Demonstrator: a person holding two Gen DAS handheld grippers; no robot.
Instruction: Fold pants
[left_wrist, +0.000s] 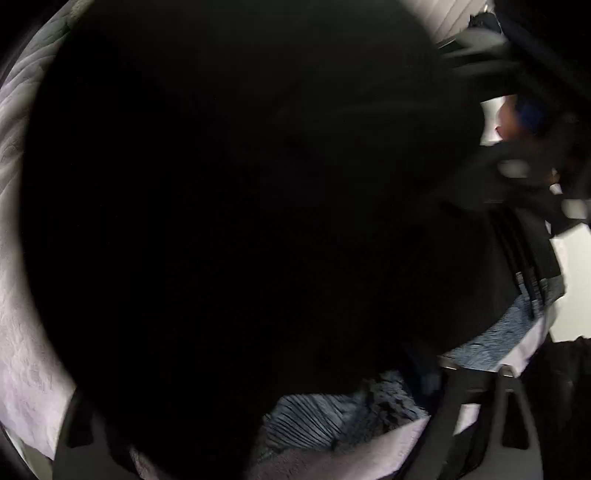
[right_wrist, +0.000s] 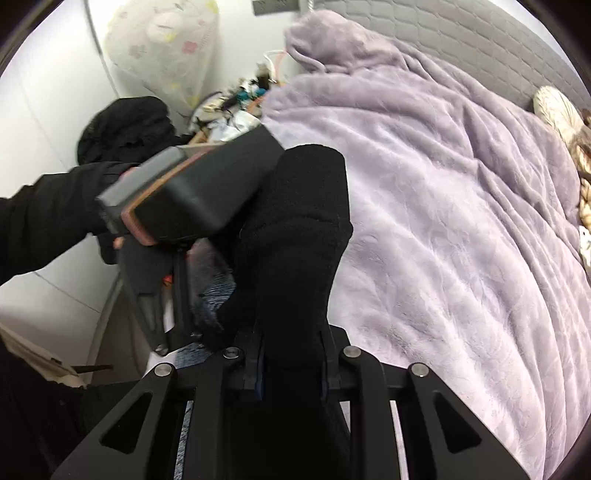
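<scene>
I am pinching the black pants (right_wrist: 295, 236) in the right gripper (right_wrist: 293, 354); its jaws are pressing together on a thick bunch of cloth that is rising straight ahead of the fingers. Just left of that bunch, the left gripper (right_wrist: 162, 280) is tilting down beside the fabric, with a black sleeve (right_wrist: 48, 221) behind it. In the left wrist view the pants (left_wrist: 240, 221) are filling nearly everything, so I cannot tell how its jaws are standing. A lilac blanket (right_wrist: 461, 221) is spreading ahead and right.
</scene>
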